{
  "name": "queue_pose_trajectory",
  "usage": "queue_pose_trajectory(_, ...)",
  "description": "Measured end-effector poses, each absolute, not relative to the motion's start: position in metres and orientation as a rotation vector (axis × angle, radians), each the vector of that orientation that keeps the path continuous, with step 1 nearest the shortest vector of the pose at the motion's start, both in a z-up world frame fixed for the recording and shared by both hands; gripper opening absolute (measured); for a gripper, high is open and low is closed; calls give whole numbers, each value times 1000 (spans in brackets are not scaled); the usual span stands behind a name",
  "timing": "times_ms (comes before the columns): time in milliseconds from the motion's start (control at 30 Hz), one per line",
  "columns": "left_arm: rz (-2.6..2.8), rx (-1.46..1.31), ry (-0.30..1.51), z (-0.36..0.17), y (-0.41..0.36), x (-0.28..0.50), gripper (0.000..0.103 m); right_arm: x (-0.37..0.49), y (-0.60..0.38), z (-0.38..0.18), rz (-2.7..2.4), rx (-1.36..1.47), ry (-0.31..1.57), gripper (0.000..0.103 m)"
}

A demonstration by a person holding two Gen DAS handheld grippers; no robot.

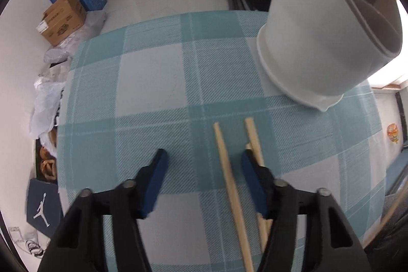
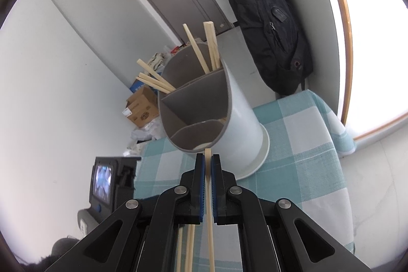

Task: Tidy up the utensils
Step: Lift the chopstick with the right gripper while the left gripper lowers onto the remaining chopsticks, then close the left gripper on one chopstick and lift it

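Clamping one chopstick (image 2: 208, 170) in my right gripper (image 2: 208, 165), I aim its tip at the holder (image 2: 242, 119) at 12 o'clock, into the empty near compartment. My left gripper (image 1: 204, 162) hangs spread over the loose chopsticks (image 1: 227, 170) on the tablecloth (image 1: 153, 83); I should lower it slowly.

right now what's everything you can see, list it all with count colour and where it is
utensil holder: one, white with grey dividers, on the table
chopsticks in holder: at least five, pale wood, in the far compartments
chopsticks on table: at least two, pale wood, under the left hand-held gripper
held chopstick: one, pale wood, tip near the holder's rim
tablecloth: one, teal and white check
backpack: one, black, behind the table
cardboard box: one, brown, on the floor
left hand-held gripper: black, blue pads, open
right hand-held gripper: black, blue pads, shut on held chopstick
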State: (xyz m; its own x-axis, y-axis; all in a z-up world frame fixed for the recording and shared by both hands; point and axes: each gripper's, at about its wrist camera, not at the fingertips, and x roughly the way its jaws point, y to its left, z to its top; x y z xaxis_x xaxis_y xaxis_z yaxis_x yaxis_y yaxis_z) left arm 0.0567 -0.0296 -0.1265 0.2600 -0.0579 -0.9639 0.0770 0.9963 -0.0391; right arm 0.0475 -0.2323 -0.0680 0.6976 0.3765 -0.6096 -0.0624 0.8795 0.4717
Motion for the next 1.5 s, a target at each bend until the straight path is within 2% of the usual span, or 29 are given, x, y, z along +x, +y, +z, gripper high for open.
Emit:
queue_pose_trajectory(100,-118,27,1287,-125,-32,61,28,50,-240,-75,240,468,779,4)
queue_pose_trajectory(167,-136,24,1273,-125,-31,62,8,53,-249,-84,232,521,804,4)
queue_pose_trajectory(233,-150,-8,1258,-125,-29,64,2,55,-253,-91,225,562,829,4)
queue_pose_trajectory(400,-164,-143,1214,-120,-13,63,1,52,-256,-91,224,566,816,4)
queue_pose_trajectory(667,-148,-159,962,-59,-3,25,1,33,-249,-69,281,536,734,4)
queue_pose_trajectory(867,-156,-174,868,-37,0,9,1,16,-240,-50,287,481,647,4)
queue_pose_trajectory(1500,-226,-125,766,-3,-2,-11,0,-5,-217,4,302,317,446,3)
